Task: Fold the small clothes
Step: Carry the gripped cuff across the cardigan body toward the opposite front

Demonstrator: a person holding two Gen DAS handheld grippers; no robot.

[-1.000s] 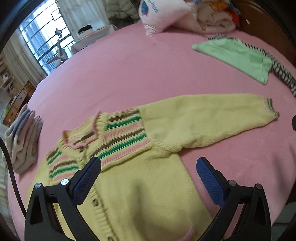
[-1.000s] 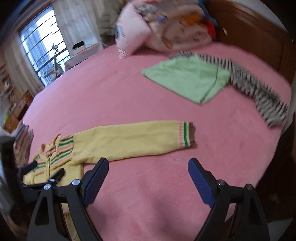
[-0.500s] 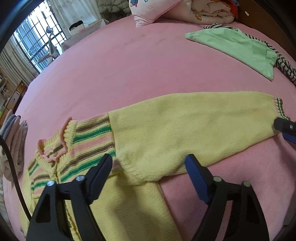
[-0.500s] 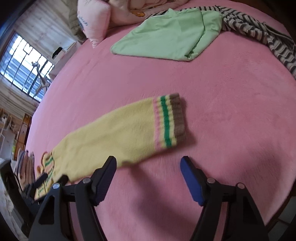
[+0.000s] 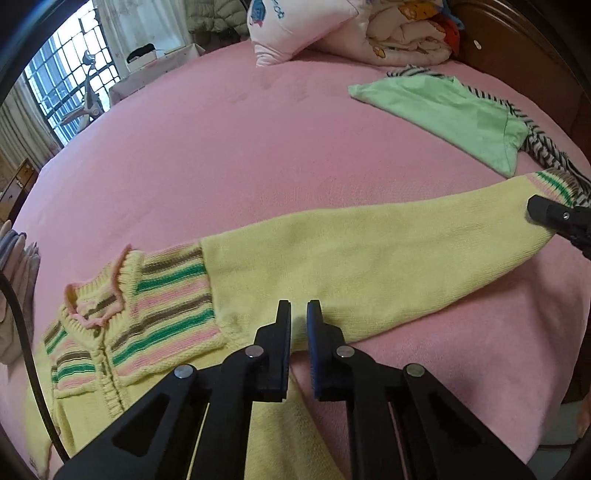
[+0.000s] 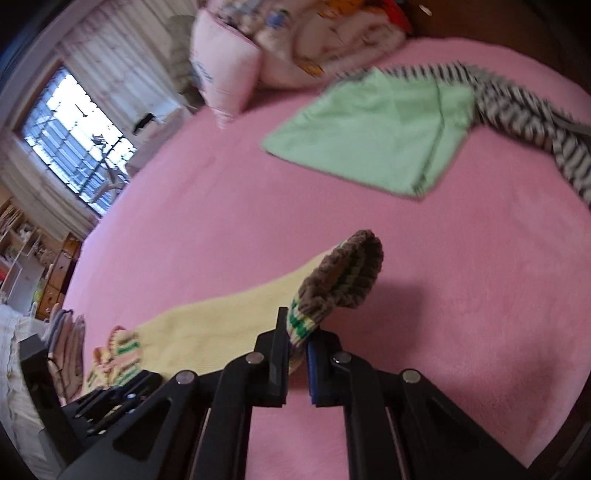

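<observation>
A small yellow knit cardigan [image 5: 155, 325] with pink, green and brown stripes lies on the pink bed [image 5: 229, 147], one sleeve [image 5: 369, 254] stretched out to the right. My left gripper [image 5: 298, 314] is shut on the sleeve's lower edge near the armpit. My right gripper [image 6: 297, 332] is shut on the striped cuff [image 6: 343, 273] and holds it lifted off the bed; it shows at the right edge of the left wrist view [image 5: 561, 218]. The sleeve [image 6: 207, 328] runs back to the left from the cuff.
A green garment [image 5: 454, 114] and a black-and-white striped one [image 5: 546, 151] lie at the back right. A pillow [image 5: 295, 26] and bundled bedding [image 5: 410, 29] sit at the headboard. Folded clothes [image 5: 18, 277] are stacked at the left edge.
Both grippers have gone from open to shut. The left closed on the sleeve near the armpit; the right closed on the cuff and raised it off the bed.
</observation>
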